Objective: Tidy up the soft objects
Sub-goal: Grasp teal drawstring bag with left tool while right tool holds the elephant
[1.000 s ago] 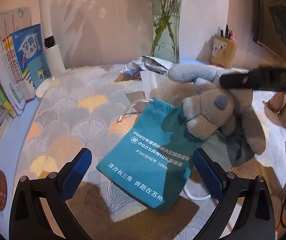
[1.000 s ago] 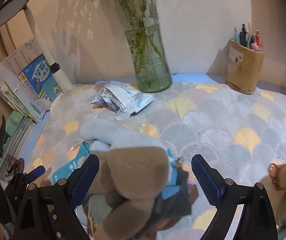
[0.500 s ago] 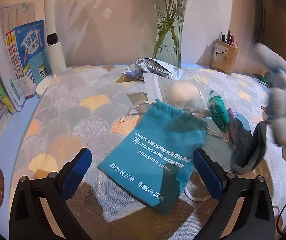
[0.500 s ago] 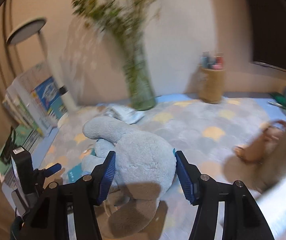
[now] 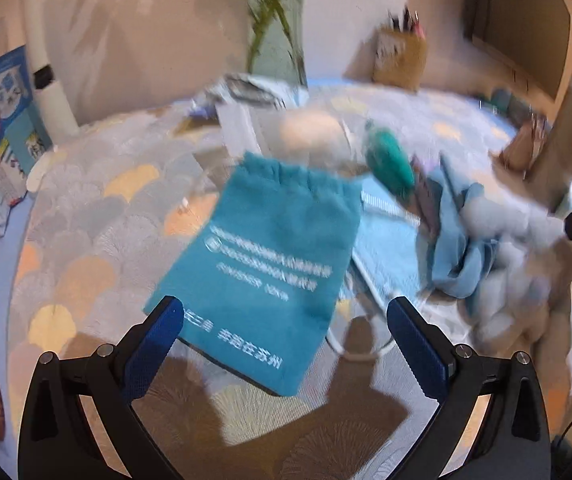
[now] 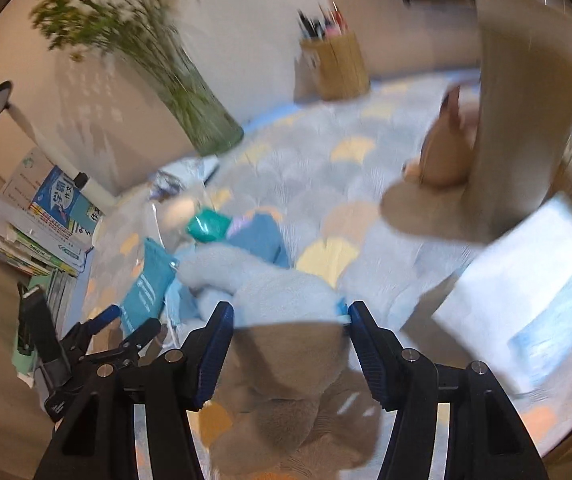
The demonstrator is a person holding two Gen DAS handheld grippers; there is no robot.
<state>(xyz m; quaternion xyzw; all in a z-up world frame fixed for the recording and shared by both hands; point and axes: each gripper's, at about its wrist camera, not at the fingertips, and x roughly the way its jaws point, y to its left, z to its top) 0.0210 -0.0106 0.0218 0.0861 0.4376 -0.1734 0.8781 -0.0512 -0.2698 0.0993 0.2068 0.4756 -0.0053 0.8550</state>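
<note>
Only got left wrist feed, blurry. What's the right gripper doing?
Observer: The right gripper is shut on the grey plush toy, pads pressing both sides.
Operator: Anything past the plush on that side?
Observer: A tan plush toy sits farther back, partly behind a blurred tan thing I cannot identify.
Operator: My left gripper, is it holding anything?
Observer: No; the left gripper shows open beside the teal drawstring pouch, nothing between its pads.
Operator: What's left of the pouch?
Observer: A stack of books at the mat's edge.
</note>
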